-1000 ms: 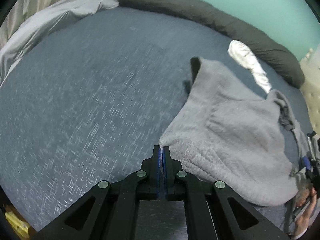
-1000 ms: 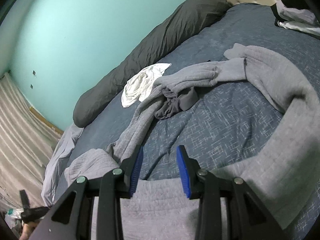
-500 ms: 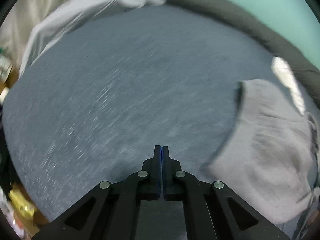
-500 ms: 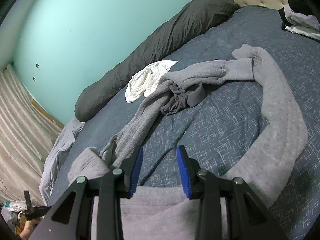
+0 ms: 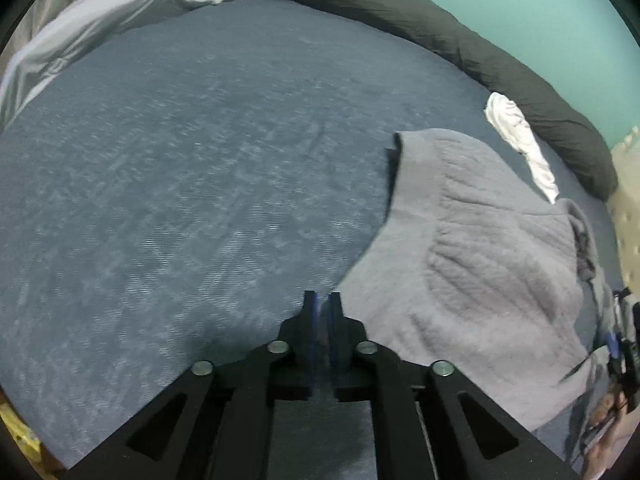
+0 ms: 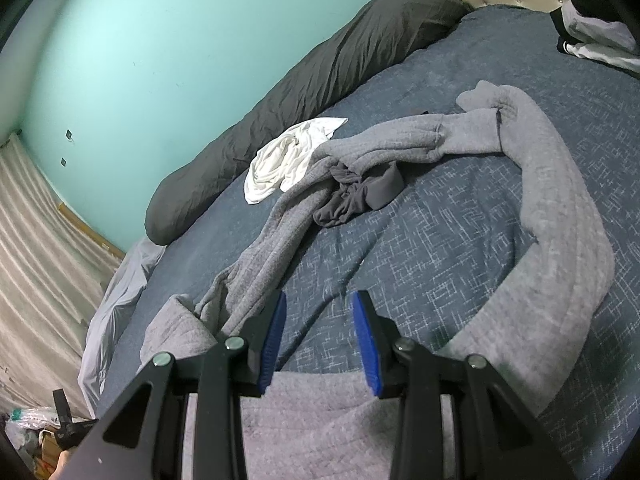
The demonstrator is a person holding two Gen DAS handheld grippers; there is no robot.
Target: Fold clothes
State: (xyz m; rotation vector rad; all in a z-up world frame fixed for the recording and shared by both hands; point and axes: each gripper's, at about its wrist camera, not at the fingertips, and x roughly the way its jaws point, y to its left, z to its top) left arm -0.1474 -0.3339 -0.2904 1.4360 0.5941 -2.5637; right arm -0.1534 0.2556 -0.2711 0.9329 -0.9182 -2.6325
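Grey sweater (image 6: pixel 552 216), no legible writing

One grey sweater (image 6: pixel 552 208), one white garment (image 6: pixel 288 156), one dark sock bundle (image 6: pixel 360 194), one long dark bolster (image 6: pixel 320 76).

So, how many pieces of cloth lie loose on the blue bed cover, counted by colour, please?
Light grey: 1, the sweatshirt
White: 1, the white cloth
Dark grey: 1, the small dark garment
Black and white: 1, the pile at the far corner
Total: 4
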